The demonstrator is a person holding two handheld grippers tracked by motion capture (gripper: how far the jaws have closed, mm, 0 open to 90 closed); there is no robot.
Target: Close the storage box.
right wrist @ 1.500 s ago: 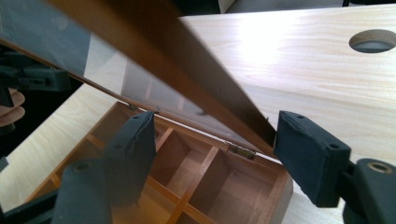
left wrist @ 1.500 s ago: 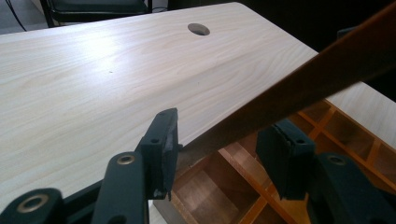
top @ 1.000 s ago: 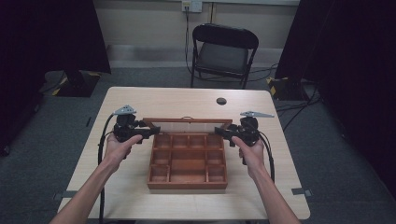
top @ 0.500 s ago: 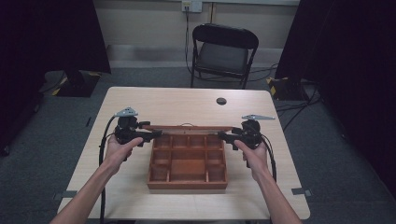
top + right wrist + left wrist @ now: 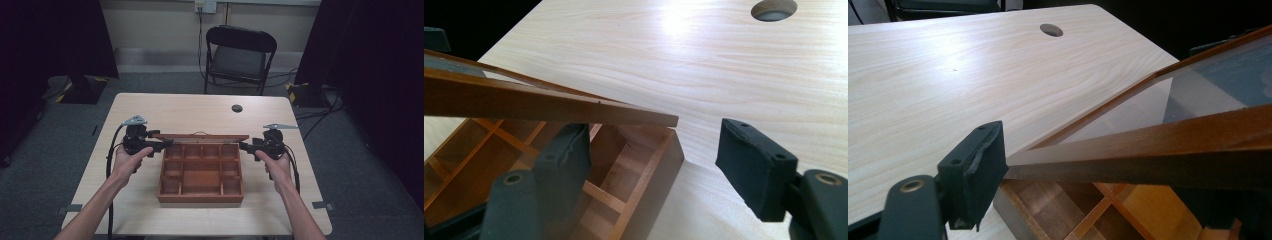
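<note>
A second ago my two grippers sat further out from the wooden box (image 5: 201, 172), and the lid (image 5: 200, 136) looked lower against the back wall; now both have closed in on its two ends, and the lid stands partly raised along the back edge of the box. The box itself has not shifted: it lies in the middle of the table (image 5: 150, 107), nearer my side than the round cable hole (image 5: 237, 108) beyond it. My left gripper (image 5: 165, 143) meets the left end of the lid; in the left gripper view one black pad (image 5: 979, 170) presses flat against the lid's corner, but the other jaw is hidden, so I cannot tell whether that gripper is clamped or just propping the frame. My right gripper (image 5: 245, 146) is spread wide: in the right gripper view the right end of the lid (image 5: 574, 112) hangs above the gap between the two pads, one pad (image 5: 566, 160) below it and over the compartments, the other well to the side, neither clearly touching. The glass pane tilts up over the dividers, which lie bare. I judge the lid is being swung on its back hinge with support at both ends, and the right side needs a real hold before I carry it further.
</note>
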